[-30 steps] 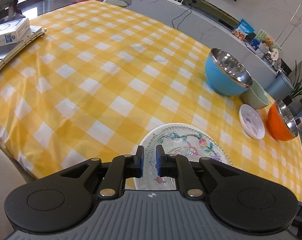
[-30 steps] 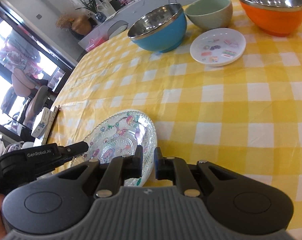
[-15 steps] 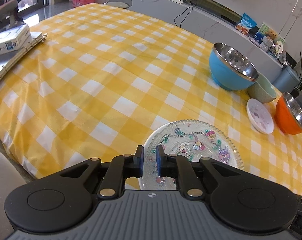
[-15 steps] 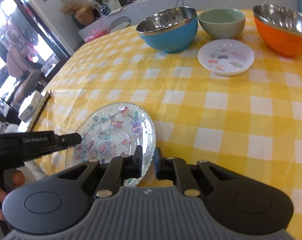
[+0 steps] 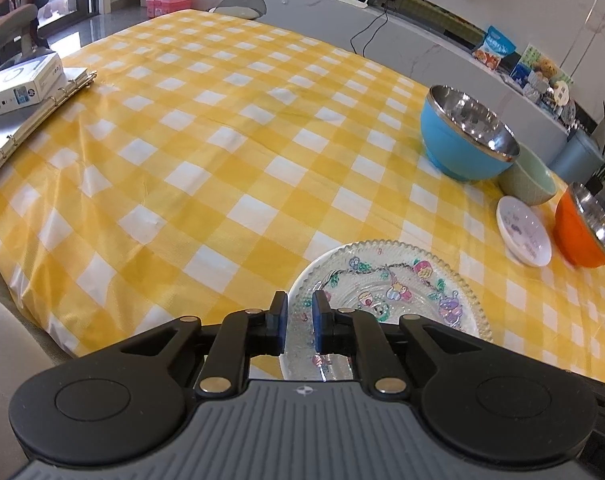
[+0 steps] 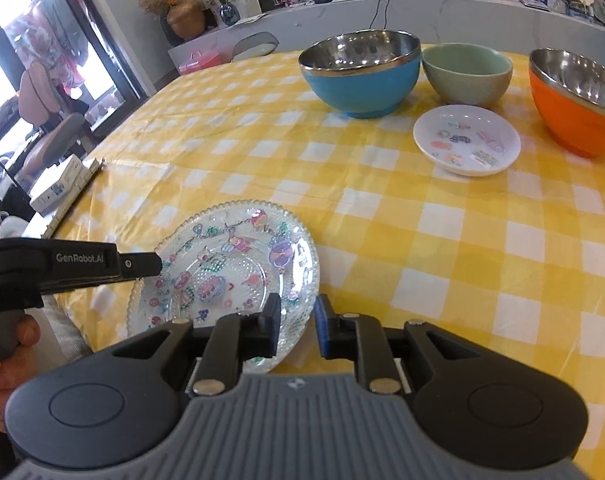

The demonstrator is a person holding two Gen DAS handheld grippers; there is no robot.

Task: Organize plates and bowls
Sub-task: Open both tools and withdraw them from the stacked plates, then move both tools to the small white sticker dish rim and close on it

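Observation:
A clear glass plate point(image 5: 390, 292) with cartoon prints is held above the yellow checked tablecloth point(image 5: 206, 168). My left gripper point(image 5: 299, 322) is shut on the plate's near rim; it also shows in the right wrist view point(image 6: 158, 264). My right gripper point(image 6: 296, 330) has its jaws slightly apart around the plate's point(image 6: 230, 272) right rim. A blue steel-lined bowl point(image 6: 360, 70), a green bowl point(image 6: 466, 72), an orange bowl point(image 6: 574, 100) and a small white saucer point(image 6: 466, 140) stand at the table's far side.
A ring binder point(image 5: 34, 120) and a white box point(image 5: 18, 84) lie at the left table edge. A grey chair point(image 6: 254, 44) stands beyond the far edge. A counter point(image 5: 382, 24) with a router and snack bags runs behind.
Both grippers and the plate have pulled back and risen a little. My right gripper's jaws have opened slightly at the plate's rim.

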